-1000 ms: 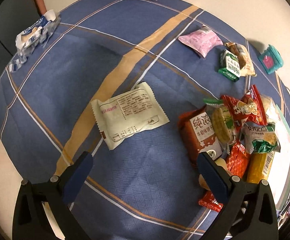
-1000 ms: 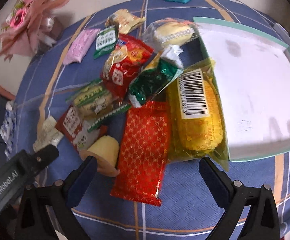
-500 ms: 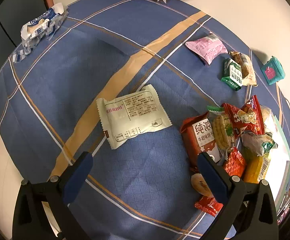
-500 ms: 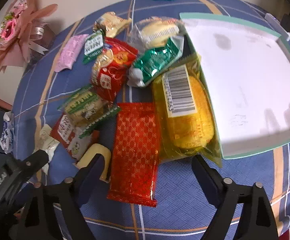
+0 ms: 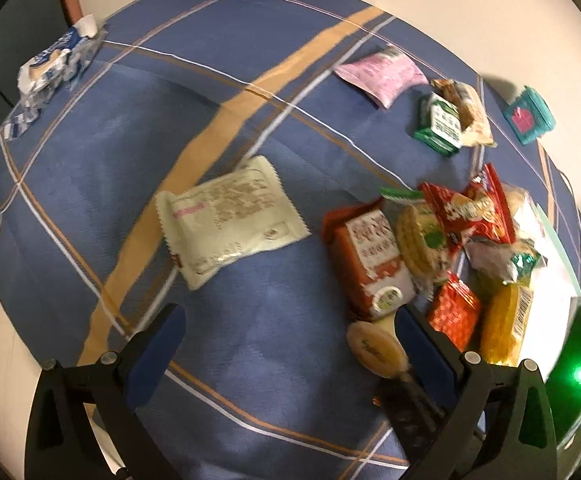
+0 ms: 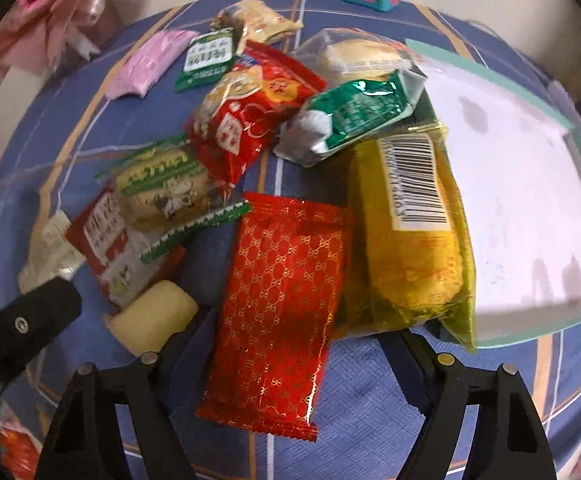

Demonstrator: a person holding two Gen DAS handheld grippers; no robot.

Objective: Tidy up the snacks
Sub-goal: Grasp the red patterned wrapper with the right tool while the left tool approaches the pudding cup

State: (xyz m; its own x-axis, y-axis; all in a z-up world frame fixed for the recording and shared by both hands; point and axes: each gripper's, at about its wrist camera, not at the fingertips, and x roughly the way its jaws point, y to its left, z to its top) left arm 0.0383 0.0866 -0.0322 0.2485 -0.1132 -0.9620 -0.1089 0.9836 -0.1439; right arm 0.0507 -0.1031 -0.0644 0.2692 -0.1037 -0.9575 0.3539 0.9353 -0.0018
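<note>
Snack packets lie heaped on a blue plaid tablecloth (image 5: 90,184). My right gripper (image 6: 286,340) points down over a red gold-patterned packet (image 6: 282,300), which lies between its closing jaws; the pads do not press on it. A yellow barcoded packet (image 6: 410,240) lies beside it, half on a white tray (image 6: 522,200). A pale cake (image 6: 154,320) sits by the left finger. My left gripper (image 5: 286,336) hangs open over bare cloth below a white packet (image 5: 226,216). A round biscuit (image 5: 374,348) lies by its right finger.
A green foil bag (image 6: 350,116), a red snack bag (image 6: 246,112) and a red-and-white packet (image 5: 370,256) crowd the heap. Farther off lie a pink packet (image 5: 382,72), a green packet (image 5: 442,124), a teal box (image 5: 528,114) and a blue-white wrapper (image 5: 54,68).
The right gripper's jaws have narrowed and it has sunk closer over the red patterned packet. The left gripper has stayed open and nearly still; a green-lit body has come in at its lower right.
</note>
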